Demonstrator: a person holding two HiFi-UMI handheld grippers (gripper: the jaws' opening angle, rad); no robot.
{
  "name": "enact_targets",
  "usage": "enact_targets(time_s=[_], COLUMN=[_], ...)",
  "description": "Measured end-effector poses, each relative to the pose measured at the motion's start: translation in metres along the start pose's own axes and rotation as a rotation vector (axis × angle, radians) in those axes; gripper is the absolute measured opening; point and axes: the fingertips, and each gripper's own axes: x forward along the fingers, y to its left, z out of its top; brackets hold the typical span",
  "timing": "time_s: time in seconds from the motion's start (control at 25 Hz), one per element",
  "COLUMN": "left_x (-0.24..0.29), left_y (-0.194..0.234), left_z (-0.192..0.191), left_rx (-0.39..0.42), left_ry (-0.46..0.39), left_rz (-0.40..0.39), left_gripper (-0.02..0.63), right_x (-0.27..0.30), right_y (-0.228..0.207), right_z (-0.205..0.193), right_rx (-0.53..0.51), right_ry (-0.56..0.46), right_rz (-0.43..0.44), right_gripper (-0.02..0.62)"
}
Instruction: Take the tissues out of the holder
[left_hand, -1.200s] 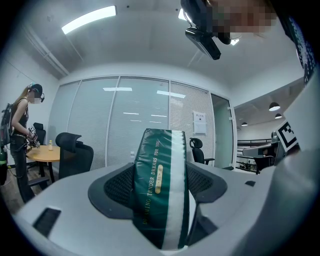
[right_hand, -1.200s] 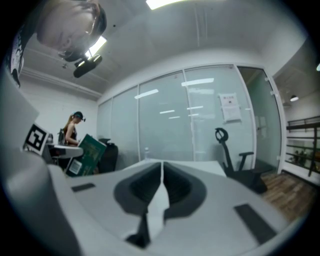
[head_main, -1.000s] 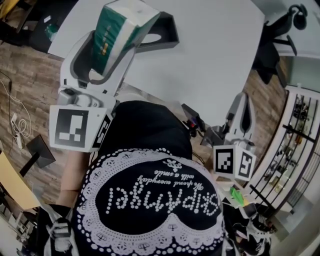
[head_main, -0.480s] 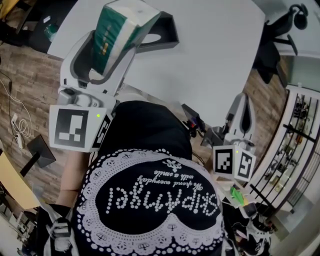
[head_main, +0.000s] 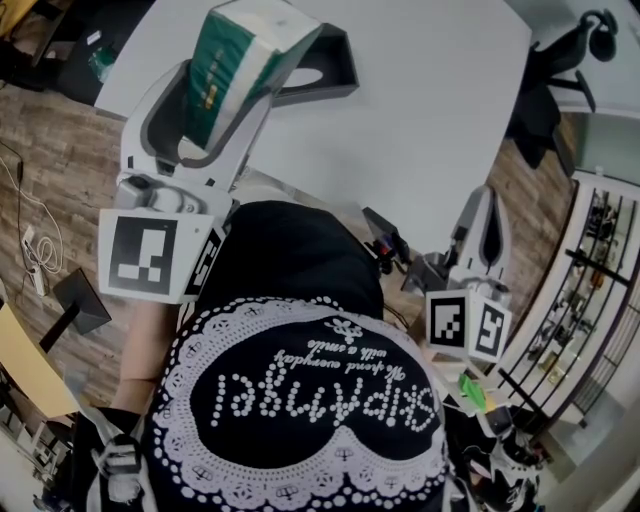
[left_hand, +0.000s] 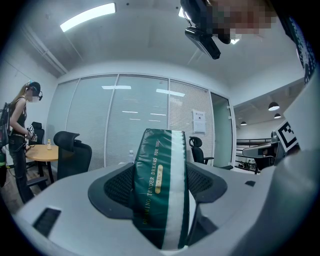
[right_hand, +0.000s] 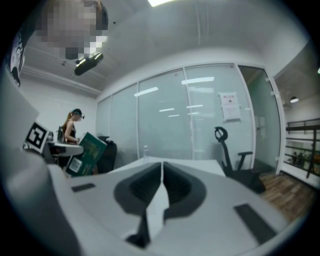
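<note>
Main worry here is the grip. The left gripper (head_main: 222, 95) is clamped on the green tissue pack (head_main: 235, 50) only across its lower part, with most of the pack sticking out past the jaw tips and leaning over. It's a soft film-wrapped pack, so I'd guess it squashes rather than resists. If the squeeze eases or the gripper swings fast, the pack could slide out and drop onto the white table (head_main: 420, 120), or land back on the dark holder (head_main: 335, 60). Squeeze too hard and the tissues just get crumpled.

Where things are:

- **Pack and left gripper:** the left gripper view shows the pack wedged upright between the 2 jaws, both pads pressed against its flat sides, with open room behind it and no holder around it. So the pack looks fully lifted out.
- **Holder:** in the head view the pack sits up in the air, overlapping the near-left corner of the holder. The holder itself sits on the table just beyond and to the right.
- **Right gripper:** the right gripper (head_main: 482, 200) hangs well apart, down by the table's near-right edge. Its jaws are closed together on nothing, so it isn't helping support anything.

Looks to me like all that's left is putting the pack down somewhere.
</note>
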Motion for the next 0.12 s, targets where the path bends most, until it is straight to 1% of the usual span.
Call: enact_targets(time_s=[0.12], left_x=[-0.0006], left_y=[0.0009], left_z=[-0.0001], left_rx=[0.0], left_ry=[0.001], left_rz=[0.001], left_gripper=[0.345], right_x=[-0.0004], right_y=[0.0003], right_z=[0.0002], right_rx=[0.002], right_ry=[-0.001], right_rz=[-0.002], right_gripper=[0.035])
